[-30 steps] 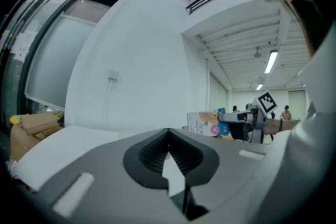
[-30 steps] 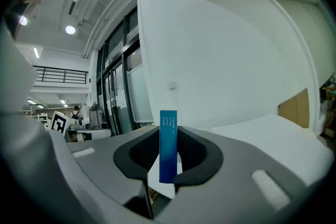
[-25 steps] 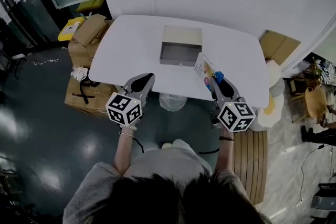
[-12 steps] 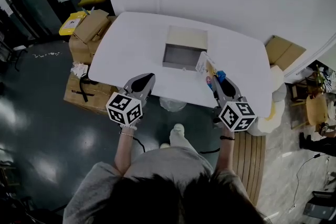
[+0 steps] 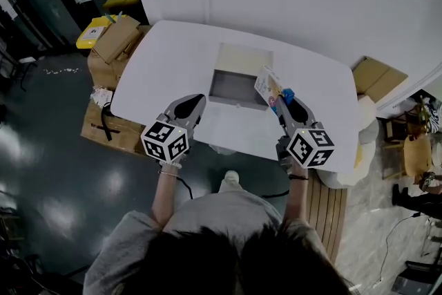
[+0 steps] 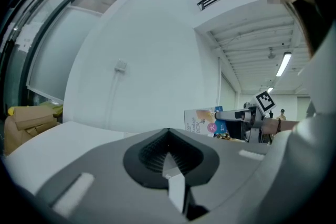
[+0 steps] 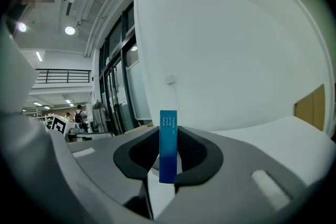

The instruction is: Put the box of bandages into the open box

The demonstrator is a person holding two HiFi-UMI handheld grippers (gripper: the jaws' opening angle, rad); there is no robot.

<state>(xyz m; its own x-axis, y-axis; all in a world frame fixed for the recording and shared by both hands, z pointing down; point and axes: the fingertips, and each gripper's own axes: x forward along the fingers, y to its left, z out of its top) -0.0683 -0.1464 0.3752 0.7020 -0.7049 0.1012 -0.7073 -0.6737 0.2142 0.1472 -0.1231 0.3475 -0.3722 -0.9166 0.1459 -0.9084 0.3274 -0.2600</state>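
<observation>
The right tool [image 5: 280, 101] pinches the box of bandages [image 5: 266, 84] edgewise; it may pivot and snag the open box's [image 5: 232, 102] wall.

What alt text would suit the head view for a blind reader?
Seen from above, a person's right claw grips the box of bandages beside the open box on a white table. The left claw hovers shut and empty.

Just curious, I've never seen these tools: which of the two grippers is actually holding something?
The right gripper, clamped on the thin blue-edged bandage box; the left gripper is shut on nothing.
</observation>
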